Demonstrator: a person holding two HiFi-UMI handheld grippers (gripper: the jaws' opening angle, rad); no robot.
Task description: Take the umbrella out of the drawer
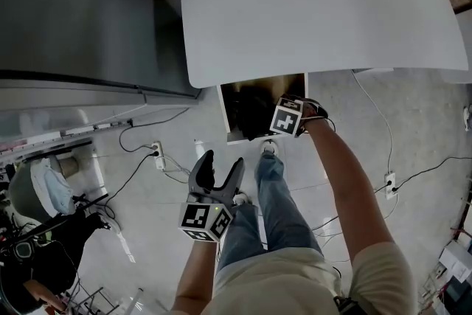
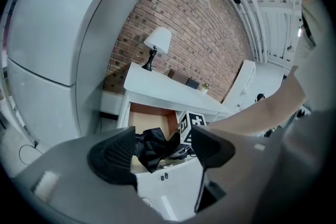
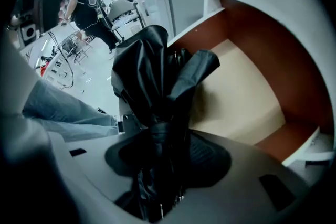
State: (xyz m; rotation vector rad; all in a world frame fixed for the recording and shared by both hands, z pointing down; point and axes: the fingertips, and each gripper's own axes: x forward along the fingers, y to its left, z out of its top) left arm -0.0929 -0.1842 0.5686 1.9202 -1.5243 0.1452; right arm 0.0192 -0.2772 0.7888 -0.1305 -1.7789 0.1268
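Two claws: right claw (image 3: 164, 153) clamped on black umbrella (image 3: 152, 76) at drawer (image 3: 247, 97), left claw (image 2: 163, 150) agape, empty.

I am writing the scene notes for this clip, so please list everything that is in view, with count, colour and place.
umbrella: one, black, folded, over the open drawer
drawer: one, white front, wood-coloured inside, pulled out from under the desk
desk: one, white, above the drawer
lamp: one, white shade on a dark stand, on the desk
brick wall: one, red-brown, behind the desk
cabinet: one, grey, tall, left of the desk
cables: several, dark and white, on the floor
jeans: blue, on the person's legs, in front of the drawer
right arm: one, bare, reaching to the drawer
left gripper: one, grey, fingers open and empty
right gripper: one, grey, fingers shut on the umbrella
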